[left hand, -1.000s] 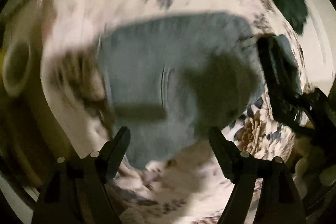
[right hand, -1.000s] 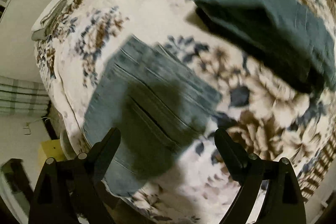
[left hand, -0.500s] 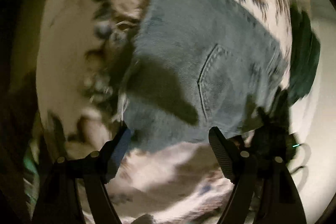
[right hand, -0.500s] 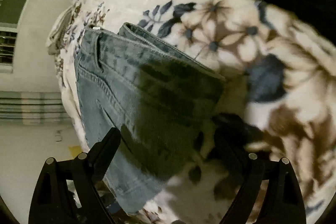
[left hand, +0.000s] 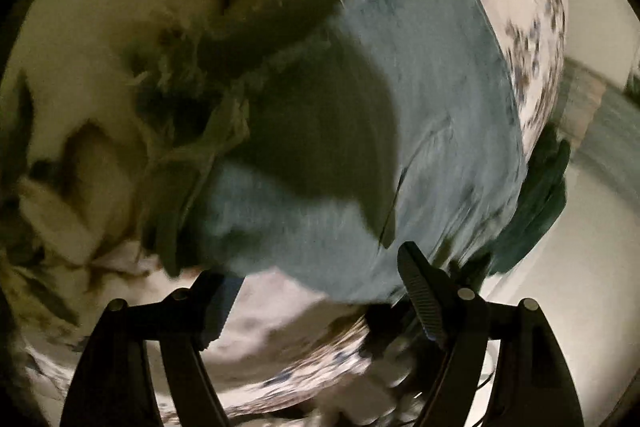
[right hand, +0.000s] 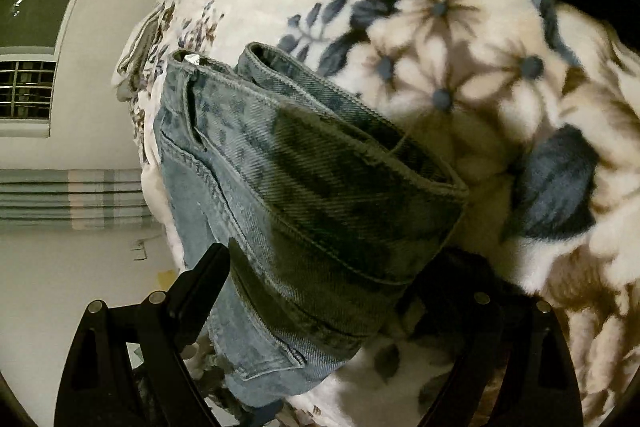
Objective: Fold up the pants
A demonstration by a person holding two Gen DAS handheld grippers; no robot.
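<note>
While the folded jeans lie on the floral blanket, both grippers hover close above.
The left gripper and right gripper have fingers apart, holding nothing, probably to take an edge.

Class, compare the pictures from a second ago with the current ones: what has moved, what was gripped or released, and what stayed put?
Both grippers have dropped close to the folded jeans: the right gripper now straddles the waistband end, the left gripper hangs over the frayed hem end. Nothing was gripped or released; both stay open. The jeans, the floral blanket and the dark green garment have not visibly shifted.
</note>
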